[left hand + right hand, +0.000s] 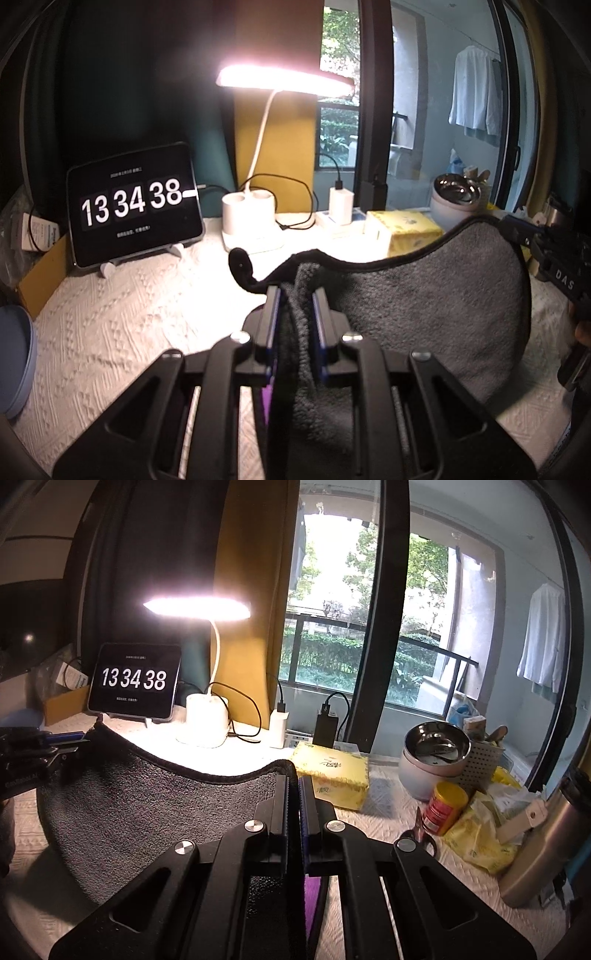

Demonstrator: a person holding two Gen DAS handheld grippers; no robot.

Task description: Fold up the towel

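Note:
A grey towel [424,295] with a black hem hangs lifted above the white textured tablecloth [122,325], stretched between both grippers. My left gripper [295,295] is shut on a bunched corner of the towel; it also shows at the far left of the right wrist view [79,738]. My right gripper [293,782] is shut on the towel's other corner [147,805]; it also shows at the right edge of the left wrist view [524,232]. The towel's lower part sags toward the table.
At the back stand a tablet clock [135,681], a lit white desk lamp [205,720], chargers [279,727] and a yellow tissue box [334,771]. At the right are a steel bowl [436,746], red can [445,806], scissors [419,834], yellow packets [480,834], and a flask [543,845]. A blue plate [14,354] lies at the left.

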